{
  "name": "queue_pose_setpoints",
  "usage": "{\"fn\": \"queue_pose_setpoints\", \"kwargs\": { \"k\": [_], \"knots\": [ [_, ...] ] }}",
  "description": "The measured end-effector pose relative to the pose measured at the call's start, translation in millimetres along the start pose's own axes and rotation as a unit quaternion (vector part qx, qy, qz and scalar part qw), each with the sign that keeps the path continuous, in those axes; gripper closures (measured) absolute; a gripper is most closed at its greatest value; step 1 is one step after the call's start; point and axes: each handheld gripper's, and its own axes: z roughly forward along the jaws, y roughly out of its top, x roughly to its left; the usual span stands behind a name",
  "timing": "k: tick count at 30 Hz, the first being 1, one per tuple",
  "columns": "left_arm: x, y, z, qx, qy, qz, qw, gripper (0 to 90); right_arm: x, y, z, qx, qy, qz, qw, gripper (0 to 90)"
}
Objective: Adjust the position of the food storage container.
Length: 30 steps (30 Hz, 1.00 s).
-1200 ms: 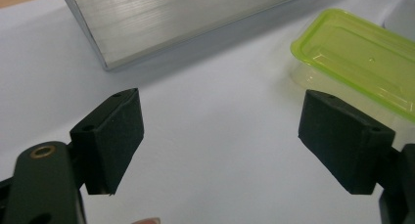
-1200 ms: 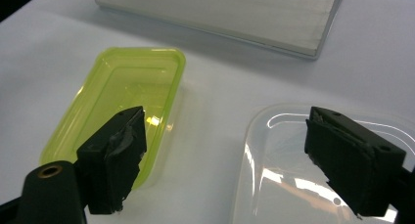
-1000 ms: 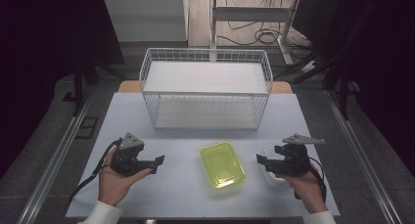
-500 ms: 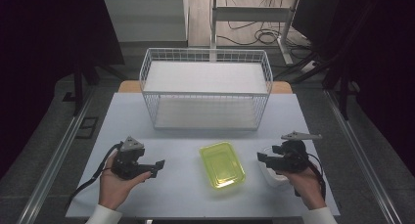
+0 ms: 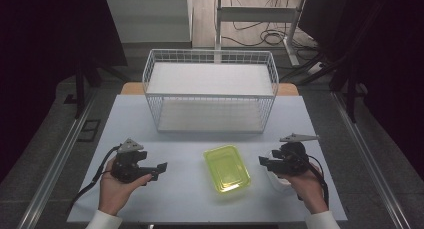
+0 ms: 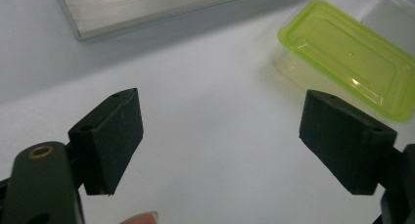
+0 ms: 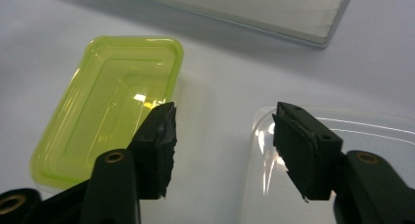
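Observation:
A yellow-green plastic box with its lid on (image 5: 227,168) (image 6: 350,55) (image 7: 110,106) lies on the white table between my hands. A clear plastic container (image 5: 276,179) (image 7: 333,175) sits under my right hand. My left gripper (image 5: 159,170) (image 6: 220,141) is open, held low over bare table left of the green box, jaws pointing toward it. My right gripper (image 5: 263,161) (image 7: 222,145) is open too, jaws hovering over the left edge of the clear container, with nothing between them.
A white wire basket (image 5: 210,91) stands at the back middle of the table (image 5: 180,199), its metal base plate (image 6: 147,9) (image 7: 274,9) showing in both gripper views. Cables trail from each gripper. Dark floor rails flank the table.
Both hands have drifted slightly toward me and lower over the table. The green box and the clear container have not moved.

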Motion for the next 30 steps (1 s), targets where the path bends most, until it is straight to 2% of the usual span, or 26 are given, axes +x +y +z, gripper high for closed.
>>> {"fn": "queue_pose_setpoints", "kwargs": {
  "k": [7,9,13,16,19,22,25,30],
  "knots": [
    [2.6,2.7,2.1,0.017,-0.009,0.005,0.9998,15.3,-0.8,9.4,6.5,0.024,-0.002,0.002,0.9997,47.3],
    [2.8,2.8,2.3,0.02,-0.009,0.008,0.9997,15.3,1.5,14.1,10.2,0.038,-0.006,0.002,0.9993,48.6],
    [3.0,3.2,1.6,0.017,-0.015,0.005,0.9997,15.4,7.6,25.6,21.6,0.069,-0.011,-0.013,0.9975,54.2],
    [2.1,2.9,2.6,0.022,-0.02,0.003,0.9995,15.6,14.7,36.1,29.3,0.078,-0.01,-0.015,0.9968,60.8],
    [0.8,2.2,3.8,0.03,-0.022,0.005,0.9993,15.5,24.0,46.6,39.7,0.094,-0.02,-0.033,0.9948,69.7],
    [-0.1,2.4,4.5,0.029,-0.027,0.0,0.9992,14.9,27.1,55.3,52.1,0.112,-0.024,-0.033,0.9929,77.1],
    [0.3,2.0,3.6,0.033,-0.025,0.004,0.9991,14.7,27.9,60.0,64.2,0.128,-0.03,-0.035,0.9908,84.7],
    [0.5,1.5,4.6,0.038,-0.02,0.01,0.999,14.7,30.2,62.4,85.7,0.155,-0.035,-0.038,0.9865,88.5]
  ]
}}
